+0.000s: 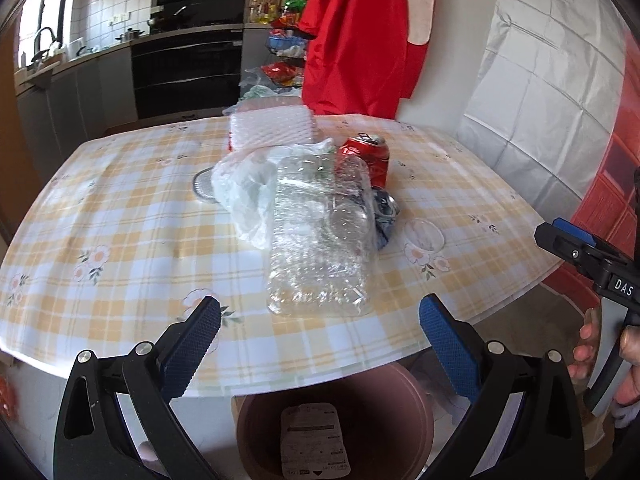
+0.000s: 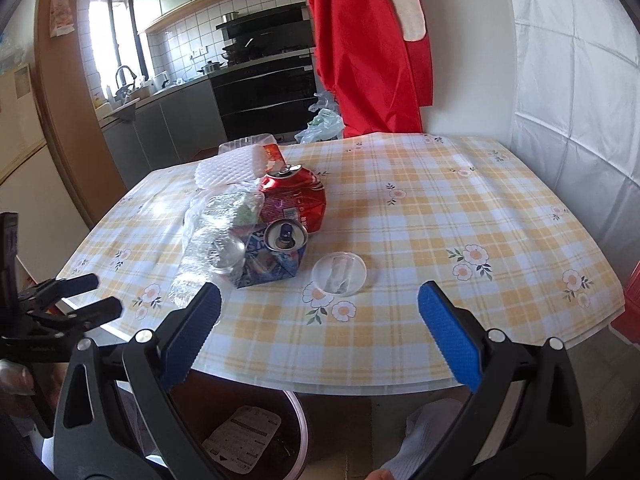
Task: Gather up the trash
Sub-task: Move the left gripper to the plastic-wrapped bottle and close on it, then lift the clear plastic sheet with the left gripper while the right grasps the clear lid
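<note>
A pile of trash lies on the checked tablecloth: a clear bubble wrap sheet [image 1: 320, 248], a crumpled plastic bag [image 1: 244, 192], white foam netting [image 1: 272, 128], a red can [image 1: 366, 158] and a crushed blue can [image 2: 280, 252]. A clear round lid [image 2: 340, 273] lies beside them. A brown bin [image 1: 336, 428] with a label sheet inside stands below the table's front edge. My left gripper [image 1: 320, 356] is open and empty, just short of the bubble wrap. My right gripper [image 2: 320, 340] is open and empty, near the lid.
The table [image 2: 440, 220] stands against a white covered wall on the right. A red garment [image 1: 352, 36] hangs behind it. Kitchen counters and an oven [image 1: 188, 72] are at the back left. Each gripper shows at the edge of the other's view.
</note>
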Demonstrator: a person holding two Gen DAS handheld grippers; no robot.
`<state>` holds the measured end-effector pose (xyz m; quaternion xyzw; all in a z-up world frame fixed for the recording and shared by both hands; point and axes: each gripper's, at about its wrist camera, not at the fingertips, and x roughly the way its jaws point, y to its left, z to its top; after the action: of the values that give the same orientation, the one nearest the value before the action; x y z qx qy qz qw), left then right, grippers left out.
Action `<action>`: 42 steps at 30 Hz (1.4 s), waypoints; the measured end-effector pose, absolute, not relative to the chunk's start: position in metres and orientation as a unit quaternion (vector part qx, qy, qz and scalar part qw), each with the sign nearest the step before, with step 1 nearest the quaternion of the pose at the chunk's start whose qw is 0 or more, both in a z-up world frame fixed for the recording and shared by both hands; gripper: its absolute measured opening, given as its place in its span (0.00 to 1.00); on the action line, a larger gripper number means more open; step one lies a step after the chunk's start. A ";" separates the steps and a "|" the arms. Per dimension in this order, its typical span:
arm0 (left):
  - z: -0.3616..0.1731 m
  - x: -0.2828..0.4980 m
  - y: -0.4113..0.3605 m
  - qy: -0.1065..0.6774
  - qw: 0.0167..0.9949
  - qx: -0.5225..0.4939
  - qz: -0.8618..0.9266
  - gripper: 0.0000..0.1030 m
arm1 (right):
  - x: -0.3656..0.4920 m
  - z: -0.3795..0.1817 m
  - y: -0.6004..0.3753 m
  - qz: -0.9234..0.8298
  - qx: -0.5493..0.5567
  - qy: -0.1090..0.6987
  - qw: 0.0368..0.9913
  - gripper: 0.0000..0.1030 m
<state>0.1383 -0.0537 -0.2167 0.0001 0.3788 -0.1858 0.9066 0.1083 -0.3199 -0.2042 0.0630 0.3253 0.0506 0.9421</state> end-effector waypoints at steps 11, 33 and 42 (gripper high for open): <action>-0.248 0.198 -0.074 0.410 0.890 -0.013 -0.197 0.94 | 0.130 -0.234 -0.344 0.036 0.080 0.359 0.929 0.95; -0.298 0.192 -0.153 0.366 0.907 0.193 -0.074 0.94 | 0.144 -0.248 -0.366 0.005 0.094 0.377 0.921 0.95; -0.289 0.190 -0.124 0.369 0.908 0.185 -0.072 0.57 | 0.147 -0.254 -0.361 0.014 0.092 0.389 0.916 0.95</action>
<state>0.1904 -0.1238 -0.2887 0.1853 0.3691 -0.0724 0.9078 0.1469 -0.3607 -0.2541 0.0921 0.3895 0.0137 0.9163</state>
